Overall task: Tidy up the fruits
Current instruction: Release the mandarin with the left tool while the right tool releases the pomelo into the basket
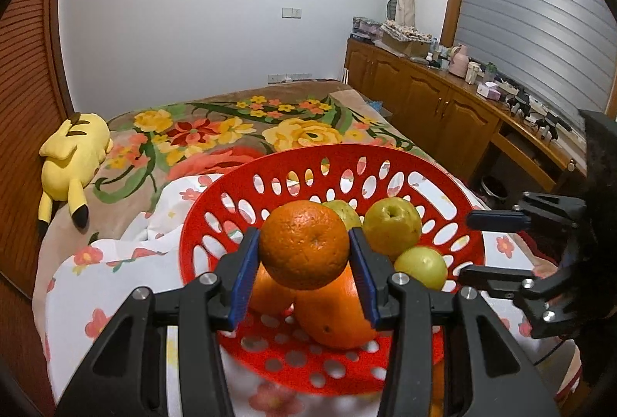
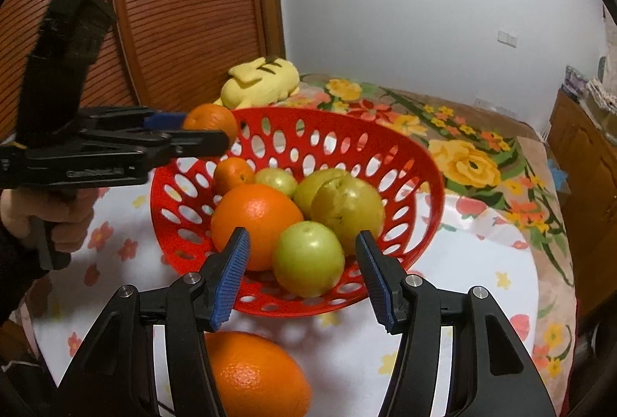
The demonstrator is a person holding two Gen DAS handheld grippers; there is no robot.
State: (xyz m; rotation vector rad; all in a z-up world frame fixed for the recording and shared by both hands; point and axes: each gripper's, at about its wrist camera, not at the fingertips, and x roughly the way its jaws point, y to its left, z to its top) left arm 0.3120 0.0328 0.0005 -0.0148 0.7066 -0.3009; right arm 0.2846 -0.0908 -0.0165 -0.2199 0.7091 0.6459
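Observation:
My left gripper (image 1: 304, 255) is shut on an orange (image 1: 304, 245) and holds it above the near rim of the red perforated basket (image 1: 385, 156); it also shows in the right wrist view (image 2: 204, 129), with the orange (image 2: 210, 120) over the basket's left rim (image 2: 308, 114). The basket holds two oranges (image 2: 254, 220) and several green apples (image 2: 308, 259). My right gripper (image 2: 302, 276) is open and empty, just before the basket's near side. It shows at the right of the left wrist view (image 1: 474, 243). Another orange (image 2: 254, 374) lies on the cloth below the right gripper.
The basket stands on a white flowered cloth (image 2: 443, 301) over a floral blanket (image 1: 231, 131) on a bed. A yellow plush toy (image 1: 73, 162) lies at the bed's left edge. A wooden cabinet (image 1: 443, 108) with clutter runs along the right wall.

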